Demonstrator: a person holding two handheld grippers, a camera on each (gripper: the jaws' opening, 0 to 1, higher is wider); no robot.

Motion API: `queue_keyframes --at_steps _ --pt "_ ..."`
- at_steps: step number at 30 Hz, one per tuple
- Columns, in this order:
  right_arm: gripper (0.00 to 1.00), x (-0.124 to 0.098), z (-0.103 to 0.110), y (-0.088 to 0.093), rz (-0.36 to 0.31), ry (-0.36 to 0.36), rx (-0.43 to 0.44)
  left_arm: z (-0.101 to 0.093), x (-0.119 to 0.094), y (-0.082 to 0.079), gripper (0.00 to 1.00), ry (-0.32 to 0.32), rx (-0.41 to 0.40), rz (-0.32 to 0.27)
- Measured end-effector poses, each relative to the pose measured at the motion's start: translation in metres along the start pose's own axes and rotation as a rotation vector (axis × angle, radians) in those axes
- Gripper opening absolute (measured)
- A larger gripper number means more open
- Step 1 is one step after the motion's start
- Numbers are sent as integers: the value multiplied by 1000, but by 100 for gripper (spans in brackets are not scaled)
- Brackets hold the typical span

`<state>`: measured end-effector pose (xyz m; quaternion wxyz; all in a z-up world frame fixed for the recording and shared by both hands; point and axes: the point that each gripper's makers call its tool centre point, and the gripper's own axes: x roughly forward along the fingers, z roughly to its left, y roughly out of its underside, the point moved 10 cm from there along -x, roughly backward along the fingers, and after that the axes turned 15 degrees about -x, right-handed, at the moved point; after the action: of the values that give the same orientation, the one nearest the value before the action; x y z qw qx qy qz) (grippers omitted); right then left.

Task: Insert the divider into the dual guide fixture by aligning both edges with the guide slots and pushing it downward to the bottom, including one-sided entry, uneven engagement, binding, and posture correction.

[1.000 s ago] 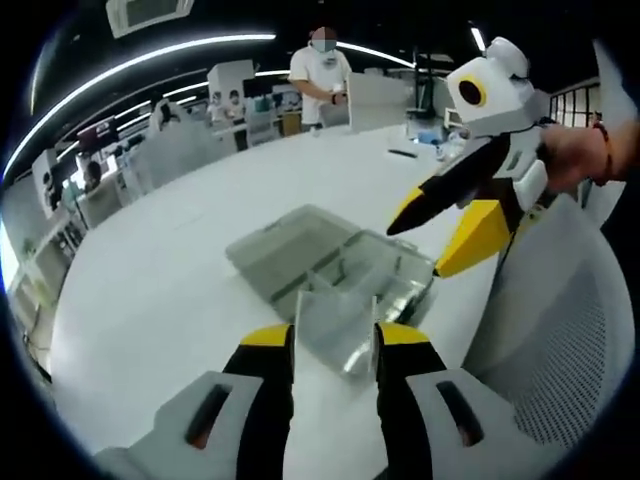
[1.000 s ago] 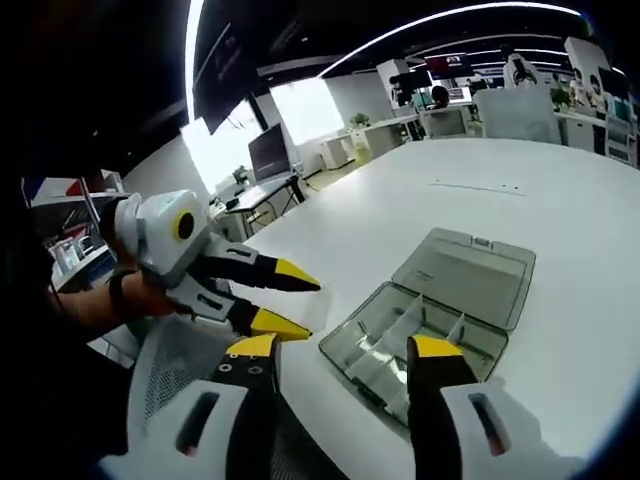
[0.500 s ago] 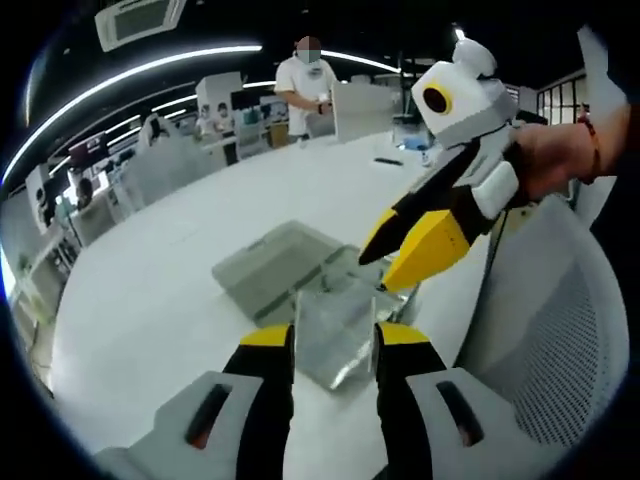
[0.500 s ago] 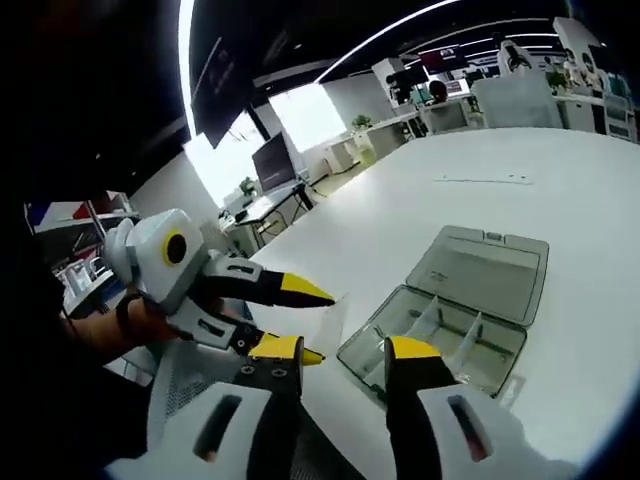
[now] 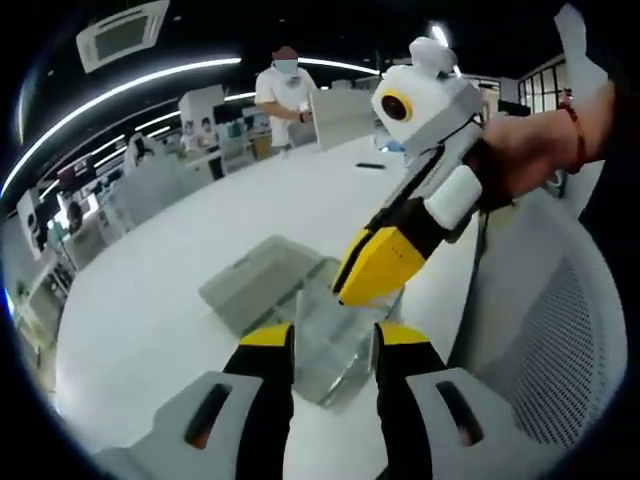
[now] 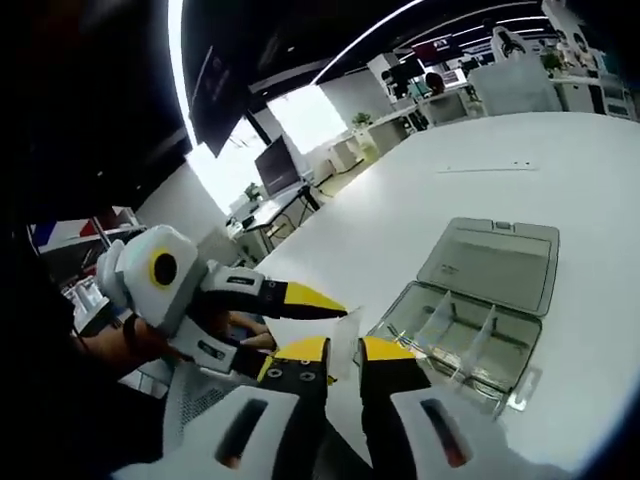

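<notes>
A clear plastic divider (image 5: pixel 330 352) stands upright between my left gripper's (image 5: pixel 333 335) yellow-tipped jaws, which are shut on its two side edges. My right gripper (image 5: pixel 358 285) comes in from the right and sits on the divider's top edge, its jaws nearly together. In the right gripper view, my right gripper (image 6: pixel 343 350) has only a narrow gap, with the pale divider (image 6: pixel 345 328) in it, and the left gripper (image 6: pixel 300 328) reaches in from the left. The clear compartment box (image 6: pixel 470 325) lies on the table with its lid (image 6: pixel 495 265) open flat. It lies just behind the divider (image 5: pixel 255 285).
The box rests on a large white table (image 5: pixel 150 300) near its edge. A white mesh chair back (image 5: pixel 545 360) stands close on the right. A person (image 5: pixel 282 90) stands at the table's far side. A hand (image 5: pixel 530 150) holds the right gripper.
The right gripper has swung down from the upper right onto the divider's top edge, and its jaws have narrowed. The left gripper keeps its hold on the divider.
</notes>
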<state>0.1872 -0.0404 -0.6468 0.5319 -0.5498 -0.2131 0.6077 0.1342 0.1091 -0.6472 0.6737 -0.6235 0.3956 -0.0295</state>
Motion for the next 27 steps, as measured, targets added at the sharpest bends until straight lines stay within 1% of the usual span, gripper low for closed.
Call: queue_keyframes --at_steps 4,7,12,21,22,23,24,25,27 --pt "4 1 -1 1 10 -1 7 -2 1 0 30 9 5 -5" --pt "0 1 -1 2 9 -2 18 -3 2 1 30 14 12 -2" --pt "0 0 -2 2 4 -14 73 -4 3 1 30 13 17 -3" --pt "0 1 -1 -1 13 -7 49 -3 3 0 31 7 13 -14" --pt "0 1 -1 -2 14 -6 46 -3 3 0 29 6 12 -15" --pt "0 1 -2 -3 15 3 23 -2 3 0 23 2 13 -11" --pt "0 1 -2 -4 18 2 16 -1 2 1 21 -4 10 -6" --pt "0 1 -2 -4 20 2 13 0 2 1 24 -2 6 -9" --pt "0 2 -2 -6 19 0 12 -2 2 0 37 28 -17 -68"
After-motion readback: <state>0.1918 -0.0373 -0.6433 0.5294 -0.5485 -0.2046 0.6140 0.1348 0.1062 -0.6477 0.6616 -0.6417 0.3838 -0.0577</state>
